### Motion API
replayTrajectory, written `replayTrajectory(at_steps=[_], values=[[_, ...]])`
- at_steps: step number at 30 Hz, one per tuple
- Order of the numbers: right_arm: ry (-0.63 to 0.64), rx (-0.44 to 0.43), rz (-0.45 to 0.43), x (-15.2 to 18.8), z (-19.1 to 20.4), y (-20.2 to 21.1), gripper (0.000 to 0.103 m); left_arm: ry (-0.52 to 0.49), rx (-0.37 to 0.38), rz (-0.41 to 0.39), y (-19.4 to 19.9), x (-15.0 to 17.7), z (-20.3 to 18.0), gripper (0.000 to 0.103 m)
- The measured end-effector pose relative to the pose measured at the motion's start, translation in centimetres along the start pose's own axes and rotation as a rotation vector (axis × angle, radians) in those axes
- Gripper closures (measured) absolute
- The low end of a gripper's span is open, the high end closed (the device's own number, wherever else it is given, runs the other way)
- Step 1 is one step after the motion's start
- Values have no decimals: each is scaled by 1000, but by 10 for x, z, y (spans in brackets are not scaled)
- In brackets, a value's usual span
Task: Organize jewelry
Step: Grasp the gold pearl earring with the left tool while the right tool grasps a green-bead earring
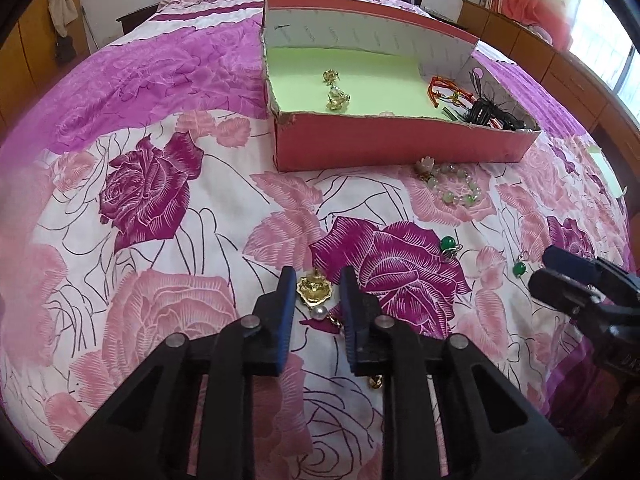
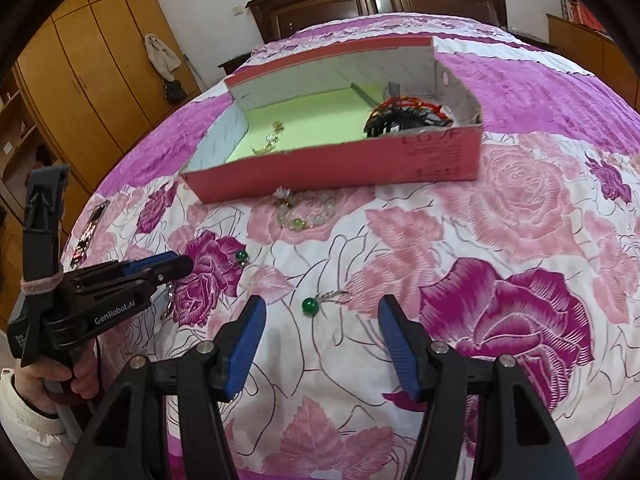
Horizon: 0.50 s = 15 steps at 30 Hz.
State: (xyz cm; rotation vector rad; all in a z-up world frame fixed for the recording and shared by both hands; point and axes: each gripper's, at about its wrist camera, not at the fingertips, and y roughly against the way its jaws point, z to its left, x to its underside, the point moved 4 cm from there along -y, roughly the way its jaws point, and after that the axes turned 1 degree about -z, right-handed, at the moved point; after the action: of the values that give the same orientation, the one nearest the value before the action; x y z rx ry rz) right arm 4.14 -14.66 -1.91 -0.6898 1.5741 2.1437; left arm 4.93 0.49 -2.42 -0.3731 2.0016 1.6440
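Gold filigree earring (image 1: 313, 289) with pearl between left tool (image 1: 316, 280) blue ribbed fingers, untouched; right tool (image 2: 320, 312) spread wide.

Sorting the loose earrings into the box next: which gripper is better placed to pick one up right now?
Left. The left gripper is open and already straddles the gold earring on the bedspread. The right gripper, also open, is short of the green bead earring.
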Motion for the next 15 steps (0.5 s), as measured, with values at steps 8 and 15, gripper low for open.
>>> replayTrajectory(at_steps=[8,15], values=[[43,5,28,4,12,-14,55,15,23,-1,-2,1,3,89],[62,22,44,8,14,-25,79,27,28,5,-3,1,5,89]])
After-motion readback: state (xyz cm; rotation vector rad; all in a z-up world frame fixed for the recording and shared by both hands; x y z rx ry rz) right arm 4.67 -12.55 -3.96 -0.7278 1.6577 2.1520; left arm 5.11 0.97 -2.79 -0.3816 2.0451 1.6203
